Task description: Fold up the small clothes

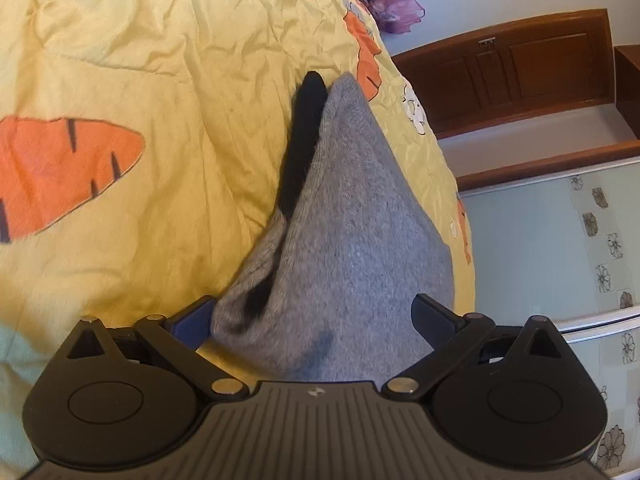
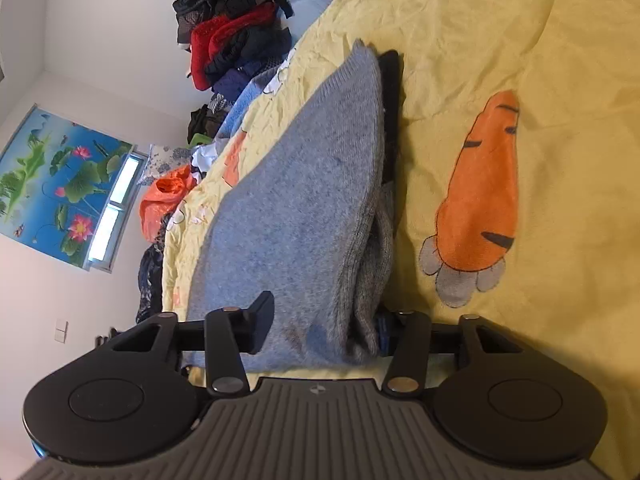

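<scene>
A grey knit garment [image 1: 344, 220] with a black part [image 1: 304, 128] lies folded on the yellow bedspread [image 1: 160, 60]. My left gripper [image 1: 316, 316] has its fingers wide apart on both sides of the garment's near end, with fabric bunched between them. The same garment shows in the right wrist view [image 2: 296, 208]. My right gripper [image 2: 324, 328] also straddles the garment's near edge, one finger [image 2: 260, 324] on top and the other hidden under the fabric. Whether either gripper is clamping the cloth is unclear.
The bedspread has orange carrot prints [image 1: 60, 168] [image 2: 480, 200]. A pile of red, black and blue clothes [image 2: 236, 40] and an orange bag [image 2: 164, 200] lie along the bed's far edge. A wooden door [image 1: 520, 64] and a tiled wall are beyond the bed.
</scene>
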`<action>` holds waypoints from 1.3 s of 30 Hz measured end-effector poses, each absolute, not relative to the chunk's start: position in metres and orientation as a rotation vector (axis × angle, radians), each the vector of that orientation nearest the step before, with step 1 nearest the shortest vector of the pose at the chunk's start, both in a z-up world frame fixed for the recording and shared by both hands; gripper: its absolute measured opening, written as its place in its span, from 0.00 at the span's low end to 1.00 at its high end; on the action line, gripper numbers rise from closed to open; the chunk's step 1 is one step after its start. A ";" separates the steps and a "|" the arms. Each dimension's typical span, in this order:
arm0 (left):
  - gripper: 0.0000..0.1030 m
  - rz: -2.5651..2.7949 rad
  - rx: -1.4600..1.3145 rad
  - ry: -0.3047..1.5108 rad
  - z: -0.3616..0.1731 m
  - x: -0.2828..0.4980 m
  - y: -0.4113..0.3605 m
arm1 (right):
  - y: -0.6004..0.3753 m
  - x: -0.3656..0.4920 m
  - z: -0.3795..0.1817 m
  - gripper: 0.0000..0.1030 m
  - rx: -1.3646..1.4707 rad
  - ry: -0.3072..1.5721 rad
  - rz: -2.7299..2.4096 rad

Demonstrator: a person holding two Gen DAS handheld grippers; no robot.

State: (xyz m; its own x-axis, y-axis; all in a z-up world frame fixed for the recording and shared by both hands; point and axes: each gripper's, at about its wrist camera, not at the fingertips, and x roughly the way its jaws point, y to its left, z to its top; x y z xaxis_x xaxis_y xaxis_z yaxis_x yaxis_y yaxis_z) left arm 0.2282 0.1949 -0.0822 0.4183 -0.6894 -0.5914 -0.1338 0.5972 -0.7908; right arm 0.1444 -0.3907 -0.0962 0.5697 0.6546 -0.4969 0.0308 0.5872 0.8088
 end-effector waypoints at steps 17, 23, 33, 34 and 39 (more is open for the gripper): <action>0.06 -0.360 -0.820 0.999 -0.060 0.209 0.188 | -0.377 0.141 -0.067 0.11 0.840 0.750 0.400; 0.06 -0.352 -0.818 0.981 -0.039 0.192 0.193 | -0.383 0.130 -0.035 0.11 0.831 0.689 0.410; 0.06 -0.359 -0.776 0.985 -0.022 0.136 0.195 | -0.396 0.083 -0.020 0.11 0.801 0.666 0.448; 0.06 -0.363 -0.770 0.988 -0.023 0.127 0.195 | -0.398 0.075 -0.021 0.11 0.802 0.666 0.452; 0.06 -0.372 -0.779 1.006 -0.036 0.074 0.199 | -0.401 0.031 -0.036 0.11 0.792 0.689 0.463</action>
